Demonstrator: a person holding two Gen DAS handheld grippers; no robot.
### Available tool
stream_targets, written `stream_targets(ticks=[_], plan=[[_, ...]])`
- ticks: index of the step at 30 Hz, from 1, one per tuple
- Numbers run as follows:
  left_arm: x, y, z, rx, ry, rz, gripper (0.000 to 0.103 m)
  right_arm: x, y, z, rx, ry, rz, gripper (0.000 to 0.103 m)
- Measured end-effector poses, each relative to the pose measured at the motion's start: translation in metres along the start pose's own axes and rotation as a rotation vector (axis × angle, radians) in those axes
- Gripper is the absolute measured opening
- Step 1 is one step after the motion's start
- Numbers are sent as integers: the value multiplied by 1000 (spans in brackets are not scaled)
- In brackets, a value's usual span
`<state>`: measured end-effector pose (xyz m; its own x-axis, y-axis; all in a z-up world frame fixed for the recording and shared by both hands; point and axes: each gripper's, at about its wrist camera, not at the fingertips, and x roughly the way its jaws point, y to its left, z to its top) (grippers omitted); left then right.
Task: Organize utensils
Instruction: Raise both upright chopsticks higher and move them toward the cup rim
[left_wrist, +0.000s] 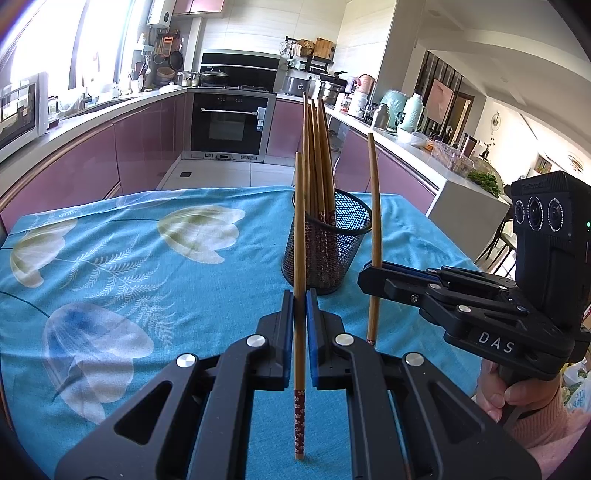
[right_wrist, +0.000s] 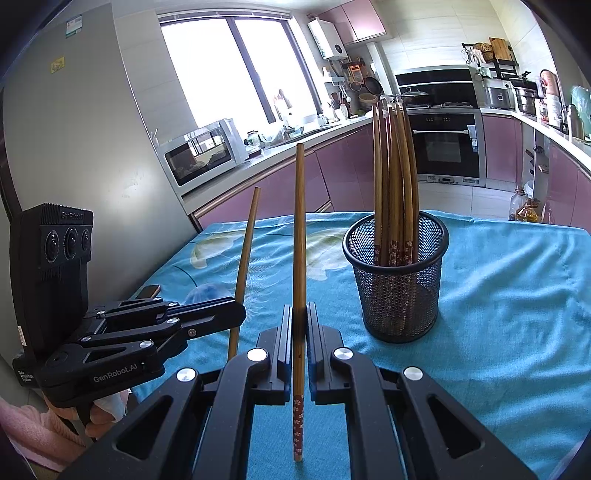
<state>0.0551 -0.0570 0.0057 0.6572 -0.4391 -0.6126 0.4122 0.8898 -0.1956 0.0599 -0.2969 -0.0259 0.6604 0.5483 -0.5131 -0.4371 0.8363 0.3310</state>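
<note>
Closest to the left wrist camera, the left tool (left_wrist: 299, 301) is clenched on a chopstick (left_wrist: 300, 280) that stands nearly upright between its blue pads, patterned red end down near the blue flowered cloth (left_wrist: 129, 266) covering the bench. Off to the right in that view, the right tool (left_wrist: 369, 273) appears from the side, gripping a second chopstick (left_wrist: 376, 236), also upright with its red end low; a hand (left_wrist: 517, 395) in a pink sleeve holds its handle. Seen from the right wrist camera, that same right tool (right_wrist: 299, 317) is clamped on its chopstick (right_wrist: 299, 258) dead centre, and the left tool (right_wrist: 236, 314) shows at the left edge with its chopstick (right_wrist: 243, 266) leaning slightly. Both views show the black mesh holder (left_wrist: 327, 243) standing on the cloth just beyond the tools, with a bundle of chopsticks (left_wrist: 317, 162) upright inside, red ends at the bottom. From the right wrist the holder (right_wrist: 397, 280) sits to the right of the held stick, whereas from the left wrist it stands between the two held sticks. Only the right wrist view shows the fridge (right_wrist: 92, 129), the window (right_wrist: 236, 66) and a microwave (right_wrist: 201, 151) face on; only the left wrist view shows the thermoses and jars (left_wrist: 402, 110) along the far counter.
</note>
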Motion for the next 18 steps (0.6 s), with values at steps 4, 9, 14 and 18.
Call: stream_targets(ticks=[4, 9, 14, 18], plan=[[-2, -2, 1, -1, -5, -2, 8, 0, 0, 1, 1, 0, -1, 6], [-3, -2, 2, -2, -8, -4, 8, -1, 0, 1, 1, -1, 1, 6], [-3, -3, 2, 0, -10, -5, 8, -2, 0, 3, 1, -6, -1, 6], [-3, -3, 3, -1, -11, -11, 8, -2, 1, 7, 1, -10, 1, 6]])
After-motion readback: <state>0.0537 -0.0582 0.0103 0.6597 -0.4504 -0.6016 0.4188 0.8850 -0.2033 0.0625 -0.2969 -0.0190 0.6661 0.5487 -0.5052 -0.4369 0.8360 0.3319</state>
